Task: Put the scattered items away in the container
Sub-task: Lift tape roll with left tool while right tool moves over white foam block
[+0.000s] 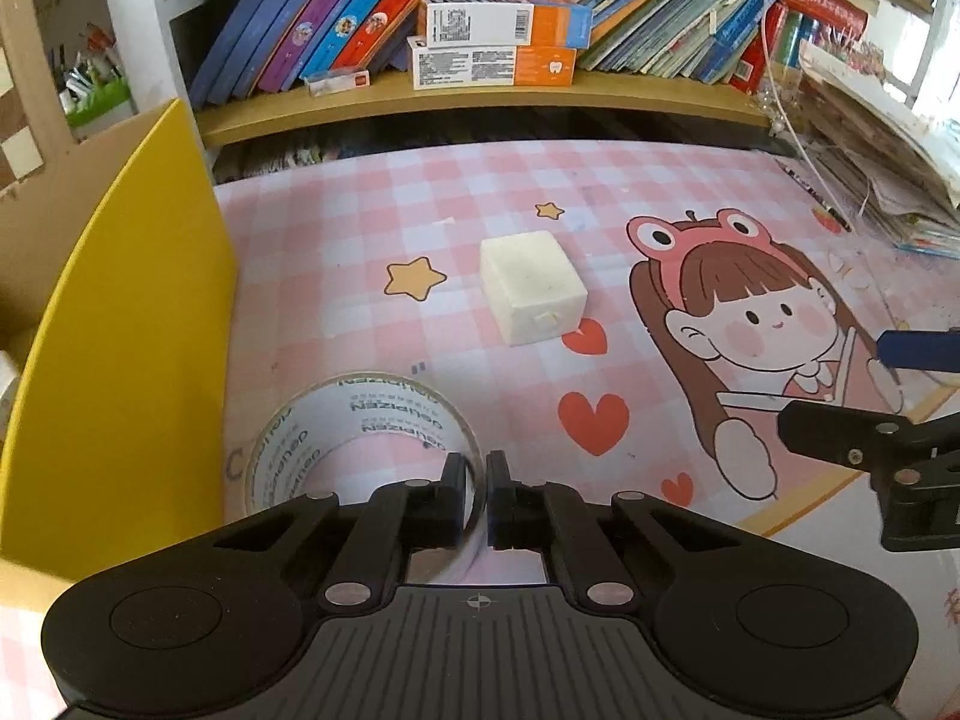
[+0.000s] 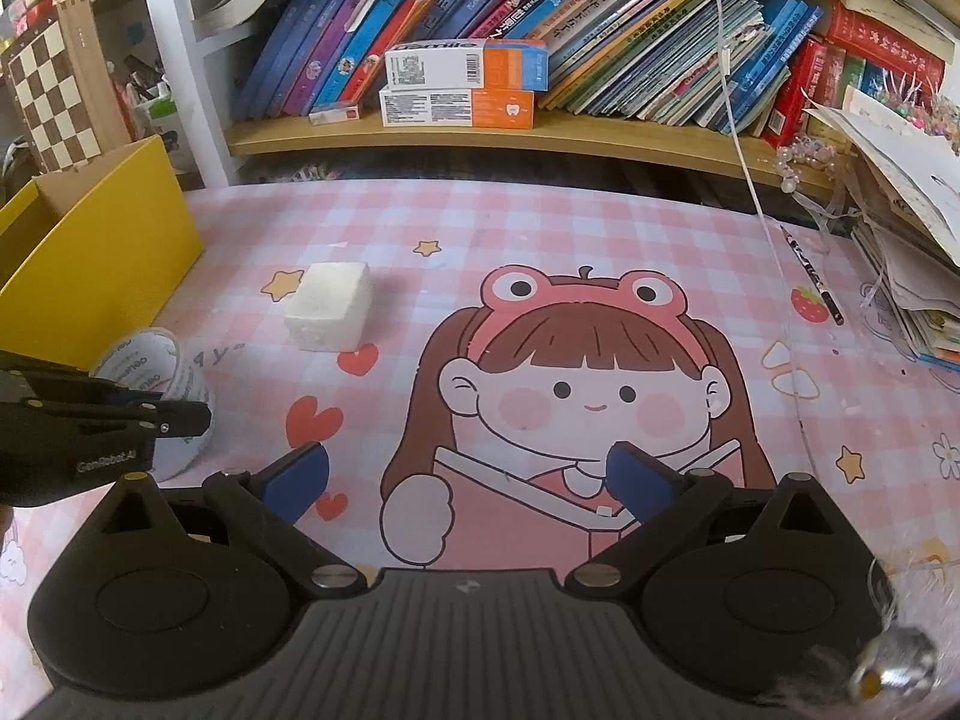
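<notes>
Tape roll [image 1: 360, 450] | on the pink-checked desk [image 1: 660, 192] just beside the yellow container [image 1: 138, 330]; left tongs [image 1: 476, 480] pinched shut on its wall | right tongs [image 2: 468, 480] gape wide, empty | white block [image 1: 531, 291] lies loose; neither item binned | print reads "Nazidnen"; shelf box [image 2: 465, 66] "Dsmile"

Crowded bookshelf [image 2: 540, 138] behind pink checked desk mat [image 2: 540, 228]
</notes>
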`<state>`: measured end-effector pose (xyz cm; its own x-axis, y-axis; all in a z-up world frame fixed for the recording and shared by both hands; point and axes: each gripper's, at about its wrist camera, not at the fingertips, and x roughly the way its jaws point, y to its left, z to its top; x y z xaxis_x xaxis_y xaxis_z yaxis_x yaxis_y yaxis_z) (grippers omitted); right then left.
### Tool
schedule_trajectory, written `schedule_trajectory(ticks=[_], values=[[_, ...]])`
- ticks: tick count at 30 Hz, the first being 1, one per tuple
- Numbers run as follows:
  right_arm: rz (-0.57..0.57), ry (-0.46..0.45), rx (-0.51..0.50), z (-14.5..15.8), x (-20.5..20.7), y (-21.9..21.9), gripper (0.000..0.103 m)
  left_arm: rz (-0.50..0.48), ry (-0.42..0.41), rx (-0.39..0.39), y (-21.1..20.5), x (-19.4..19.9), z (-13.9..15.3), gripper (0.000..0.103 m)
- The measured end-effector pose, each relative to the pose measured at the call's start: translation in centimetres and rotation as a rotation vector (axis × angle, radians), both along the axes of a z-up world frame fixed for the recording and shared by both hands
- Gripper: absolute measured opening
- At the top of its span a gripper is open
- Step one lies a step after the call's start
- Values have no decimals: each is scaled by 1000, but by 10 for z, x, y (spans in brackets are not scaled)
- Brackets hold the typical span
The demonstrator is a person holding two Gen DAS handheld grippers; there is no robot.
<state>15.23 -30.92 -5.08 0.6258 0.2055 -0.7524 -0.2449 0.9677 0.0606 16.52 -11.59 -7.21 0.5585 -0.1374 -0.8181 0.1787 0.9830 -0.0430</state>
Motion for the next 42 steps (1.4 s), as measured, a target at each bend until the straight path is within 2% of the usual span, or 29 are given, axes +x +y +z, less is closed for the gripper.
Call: schedule_trajectory(ticks=[10, 34, 42], values=[[4, -18, 4, 7, -9, 1, 101, -5, -46, -65, 1, -18, 24, 5], [35, -21, 3, 7, -20, 22, 101, -20, -228, -220, 17, -72, 106, 5], [35, -12, 11, 1, 0, 35, 90, -31, -287, -240, 25, -85, 128, 5]])
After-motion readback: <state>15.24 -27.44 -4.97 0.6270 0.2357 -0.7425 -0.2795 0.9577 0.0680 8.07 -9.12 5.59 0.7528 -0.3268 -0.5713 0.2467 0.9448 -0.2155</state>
